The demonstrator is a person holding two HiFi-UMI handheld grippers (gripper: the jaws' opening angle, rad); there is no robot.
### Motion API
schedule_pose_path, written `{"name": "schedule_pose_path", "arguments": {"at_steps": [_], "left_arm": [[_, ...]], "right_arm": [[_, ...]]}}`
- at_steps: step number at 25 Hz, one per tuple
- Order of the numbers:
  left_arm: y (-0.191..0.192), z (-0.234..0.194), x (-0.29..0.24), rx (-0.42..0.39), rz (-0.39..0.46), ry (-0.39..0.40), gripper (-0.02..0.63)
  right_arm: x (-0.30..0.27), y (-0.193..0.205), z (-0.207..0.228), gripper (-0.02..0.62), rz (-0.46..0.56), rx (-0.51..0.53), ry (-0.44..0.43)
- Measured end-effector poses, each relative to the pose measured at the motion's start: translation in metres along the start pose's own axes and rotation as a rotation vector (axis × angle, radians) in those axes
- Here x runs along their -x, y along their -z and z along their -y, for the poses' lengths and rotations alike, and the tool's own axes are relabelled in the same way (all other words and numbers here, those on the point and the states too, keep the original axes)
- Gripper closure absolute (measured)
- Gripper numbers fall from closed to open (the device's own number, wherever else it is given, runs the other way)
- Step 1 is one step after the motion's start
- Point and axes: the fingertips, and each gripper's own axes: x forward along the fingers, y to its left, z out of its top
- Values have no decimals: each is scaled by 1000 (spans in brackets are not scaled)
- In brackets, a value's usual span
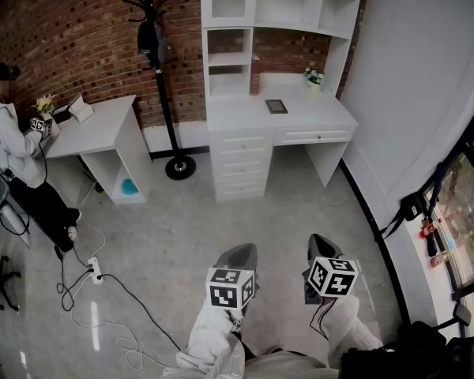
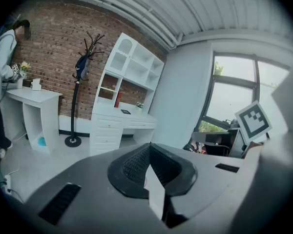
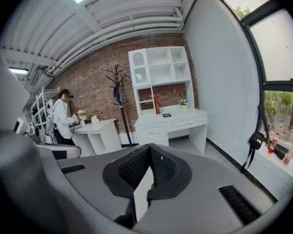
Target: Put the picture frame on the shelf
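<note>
Left gripper (image 1: pixel 240 249): held low at the near edge of the head view, well apart from the furniture; in its own view (image 2: pixel 149 154) the jaws are pressed together with nothing between them
Right gripper (image 1: pixel 317 242): just beside the left one, at about the same height; its own view (image 3: pixel 149 152) shows the jaws likewise closed on nothing
Picture frame (image 1: pixel 276 106): small and dark; lies flat on the white desk (image 1: pixel 324 121), near the middle of the top; no gripper is touching it
Shelf (image 1: pixel 278 10): white unit of open compartments rising from the back of the desk against the brick wall; a red upright item (image 1: pixel 255 75) stands in the lower part
Flower pot (image 1: pixel 313 78): on the desk top, to the right of the frame and behind it
Coat stand (image 1: pixel 161 61): black; stands left of the desk with a dark bag hung on it
Second desk (image 1: pixel 103 126): white, far left; a person (image 1: pixel 12 144) stands at it
</note>
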Motion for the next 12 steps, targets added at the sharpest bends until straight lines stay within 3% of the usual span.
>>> {"name": "schedule_pose_path", "arguments": {"at_steps": [6, 12], "left_arm": [[37, 71, -3, 22, -42, -99, 598], [31, 82, -13, 10, -50, -136, 598]], "right_arm": [[45, 16, 41, 572, -53, -6, -40], [46, 16, 45, 572, -55, -12, -79]]}}
